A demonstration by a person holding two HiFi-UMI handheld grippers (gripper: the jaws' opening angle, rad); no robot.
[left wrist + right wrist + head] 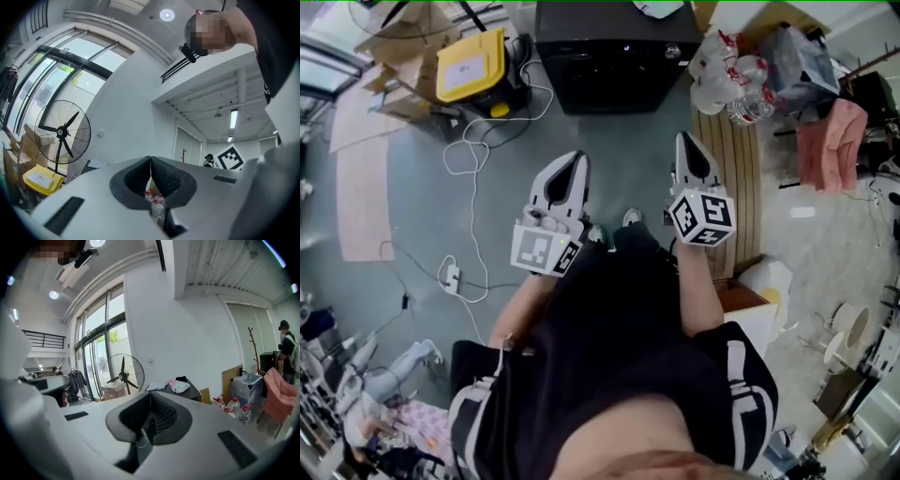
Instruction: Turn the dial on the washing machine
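The washing machine [614,56] is a black box on the floor at the top middle of the head view, well ahead of both grippers. Its dial is too small to make out. In the right gripper view its dark top [180,391] shows beyond the jaws with cloths lying on it. My left gripper [573,161] is held at waist height and points toward the machine, jaws together with nothing between them [150,161]. My right gripper [685,142] is level with it to the right, also shut and empty [150,395].
A yellow case [472,64] sits left of the machine, and a white cable with a power strip [450,277] trails over the floor. Water bottles [727,80], a wooden board [729,169] and a pink cloth [830,141] are to the right. A standing fan [123,375] is by the windows.
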